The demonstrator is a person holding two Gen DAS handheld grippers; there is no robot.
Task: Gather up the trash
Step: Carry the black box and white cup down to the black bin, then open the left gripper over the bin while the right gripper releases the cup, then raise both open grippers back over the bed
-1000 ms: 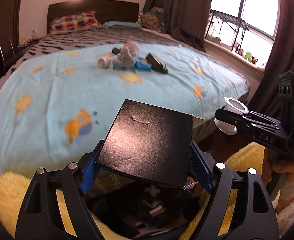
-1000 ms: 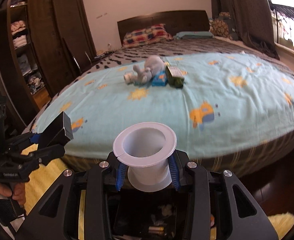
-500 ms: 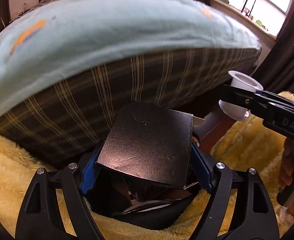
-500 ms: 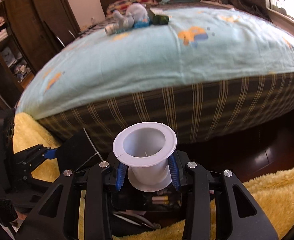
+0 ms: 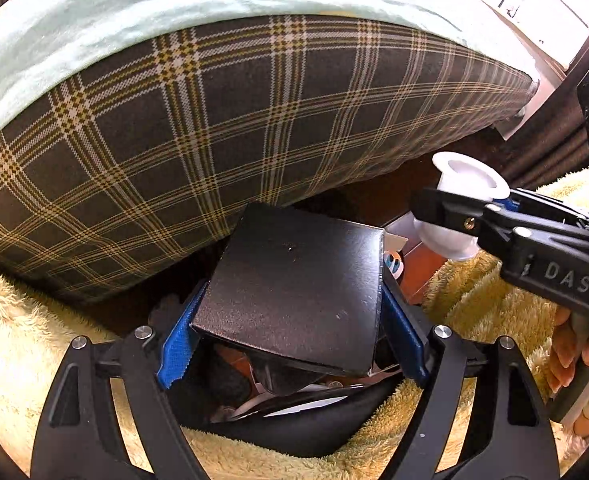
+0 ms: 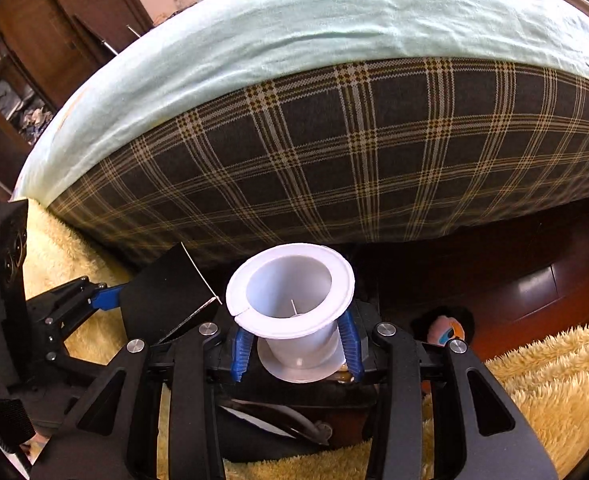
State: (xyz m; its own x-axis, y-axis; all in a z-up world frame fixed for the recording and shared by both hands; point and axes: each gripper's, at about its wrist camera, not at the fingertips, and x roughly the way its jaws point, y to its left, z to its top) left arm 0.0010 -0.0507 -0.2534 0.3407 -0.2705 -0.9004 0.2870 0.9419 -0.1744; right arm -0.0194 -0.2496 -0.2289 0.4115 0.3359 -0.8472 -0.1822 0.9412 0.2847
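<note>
Writing legible: white letters "DAS" on the side of the right gripper (image 5: 460,216), seen from the left wrist view. No other readable text.

Left gripper (image 5: 292,326): blue pads on either side of a black box (image 5: 298,284), held tilted; the jaws are opening slightly, with the box between them and the pads touching its sides. The box hangs directly above a black bin (image 5: 294,428) that sits on a yellow fluffy rug (image 5: 34,344); paper scraps show inside the bin.

Right gripper: clamped on the narrow waist of a white plastic spool (image 6: 294,300), open end toward the camera. The spool is above the same bin (image 6: 274,420), just beside the box (image 6: 166,296).

Behind: the plaid side of the bed (image 5: 214,120) under a light blue sheet (image 6: 334,12).
</note>
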